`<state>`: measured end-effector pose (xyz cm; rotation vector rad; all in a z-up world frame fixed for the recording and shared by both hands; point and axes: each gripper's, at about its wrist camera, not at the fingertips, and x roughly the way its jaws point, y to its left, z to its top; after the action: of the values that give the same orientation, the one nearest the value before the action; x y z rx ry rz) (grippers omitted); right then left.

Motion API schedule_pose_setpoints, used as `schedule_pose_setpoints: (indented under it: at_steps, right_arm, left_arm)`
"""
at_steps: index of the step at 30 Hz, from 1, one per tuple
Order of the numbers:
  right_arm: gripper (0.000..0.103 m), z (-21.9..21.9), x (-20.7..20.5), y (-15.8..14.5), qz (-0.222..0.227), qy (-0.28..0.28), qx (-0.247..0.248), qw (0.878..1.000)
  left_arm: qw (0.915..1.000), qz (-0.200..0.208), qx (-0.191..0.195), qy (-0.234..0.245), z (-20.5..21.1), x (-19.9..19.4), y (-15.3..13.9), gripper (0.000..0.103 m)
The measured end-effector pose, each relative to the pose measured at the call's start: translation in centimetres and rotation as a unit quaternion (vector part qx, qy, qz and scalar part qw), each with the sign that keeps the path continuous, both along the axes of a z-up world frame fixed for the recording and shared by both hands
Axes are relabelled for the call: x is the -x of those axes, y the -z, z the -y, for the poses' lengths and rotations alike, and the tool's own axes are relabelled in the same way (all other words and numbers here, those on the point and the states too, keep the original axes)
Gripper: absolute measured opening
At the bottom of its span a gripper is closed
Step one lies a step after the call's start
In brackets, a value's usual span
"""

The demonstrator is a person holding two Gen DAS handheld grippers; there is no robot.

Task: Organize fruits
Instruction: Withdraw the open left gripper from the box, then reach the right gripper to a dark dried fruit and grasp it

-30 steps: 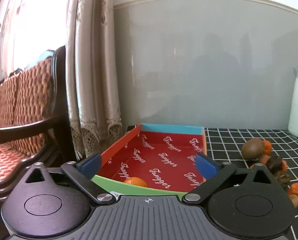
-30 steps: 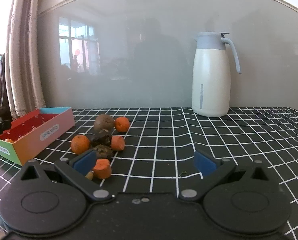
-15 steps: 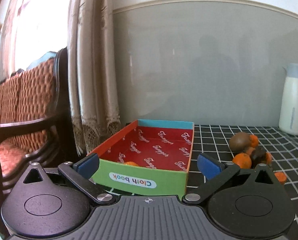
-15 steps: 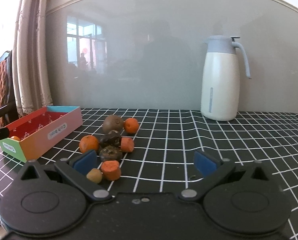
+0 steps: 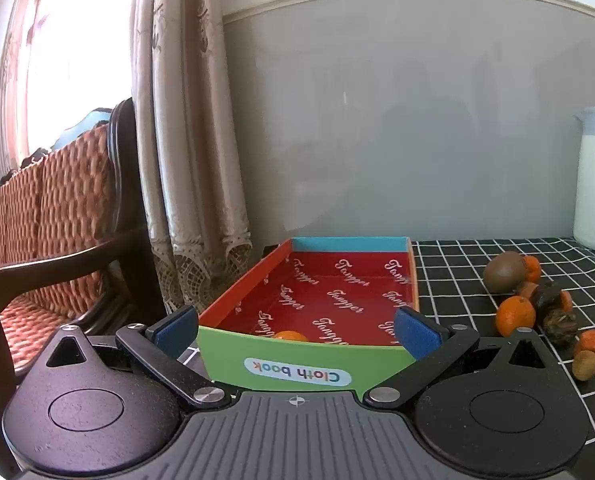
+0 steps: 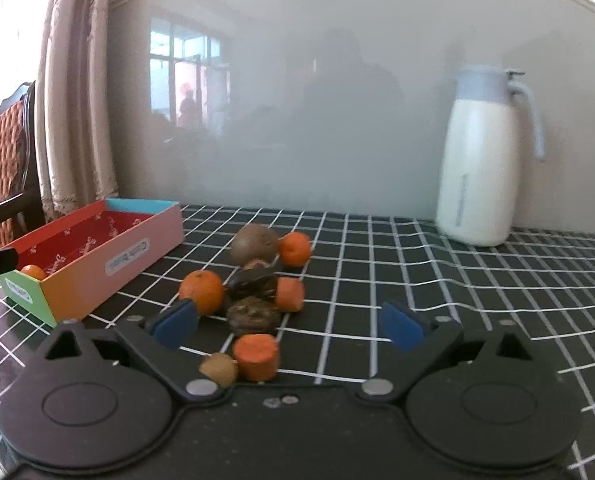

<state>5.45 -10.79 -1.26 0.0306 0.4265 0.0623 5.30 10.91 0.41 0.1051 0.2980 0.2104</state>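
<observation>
Right gripper has slid left toward the fruit pile; its jaws are closing, nothing pinched yet, carrot chunk between them. Pile sits right of the box, apart from it. Box reads "Cloth book", lining "Tangger", one orange inside. Left gripper spread wide around the box's near end, not pressing.

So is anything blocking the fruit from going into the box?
Nothing visible. The box is open-topped and sits just left of the fruit pile, with bare tablecloth between them. One orange lies inside already.
</observation>
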Motion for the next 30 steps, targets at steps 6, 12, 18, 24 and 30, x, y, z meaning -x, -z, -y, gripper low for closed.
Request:
schedule_pose_setpoints:
  at_steps: [6,12,18,24,30]
  right_arm:
    - [0.09,-1.9,-2.3,0.7,-0.02,-0.017,-0.002,1.0]
    - [0.071,-3.0,-5.5,1.7,-0.062,-0.008,0.017,0.998]
    - [0.065,-3.2,-6.7,2.6,-0.088,-0.011,0.017,0.996]
    - [0.052,-3.7,-7.6,3.0,-0.103,-0.013,0.022,0.994]
    - [0.043,-3.5,-8.3,3.2,-0.113,-0.003,0.011,0.994]
  left_arm:
    - [1.0,-0.003,-0.003,-0.007,-0.9,-0.2,0.2,0.103]
    - [0.9998,-0.005,-0.002,-0.019,-2.4,-0.3,0.4,0.103]
    - [0.9992,-0.013,0.012,-0.035,-4.0,-0.8,0.5,0.103]
    - [0.9984,-0.023,0.021,-0.048,-5.3,-1.2,0.9,0.103]
    - [0.9981,-0.03,0.017,-0.052,-6.0,-0.9,1.2,0.103]
